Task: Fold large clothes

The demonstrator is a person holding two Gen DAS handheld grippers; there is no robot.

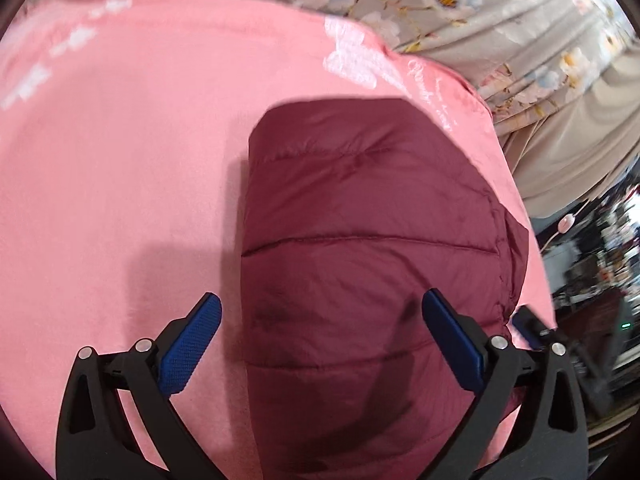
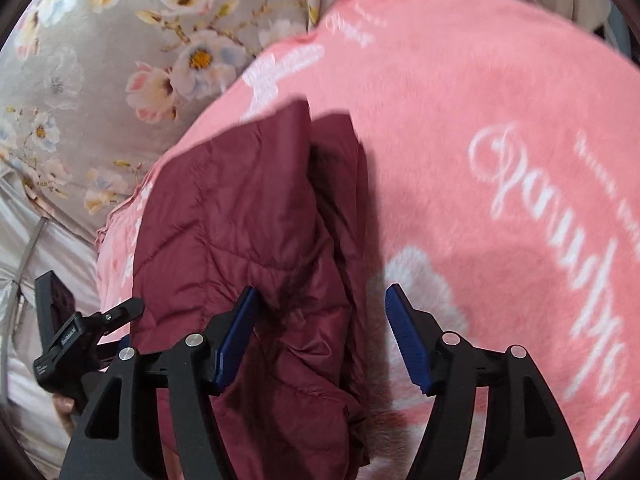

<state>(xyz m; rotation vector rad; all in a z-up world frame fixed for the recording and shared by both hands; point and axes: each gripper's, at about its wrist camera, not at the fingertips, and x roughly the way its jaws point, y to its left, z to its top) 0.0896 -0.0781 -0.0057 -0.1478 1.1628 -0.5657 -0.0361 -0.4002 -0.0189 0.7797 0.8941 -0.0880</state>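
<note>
A dark red quilted puffer jacket lies folded in a compact bundle on a pink blanket. My left gripper is open above the near end of the bundle, its blue pads wide apart and holding nothing. In the right wrist view the same jacket lies on the pink blanket. My right gripper is open over the jacket's right edge, with one blue pad over the fabric and the other over the blanket. It holds nothing.
The blanket with white lettering lies over a grey floral bedsheet, also at the top right of the left wrist view. The left gripper's body shows at the lower left. Dark clutter lies beyond the bed's right edge.
</note>
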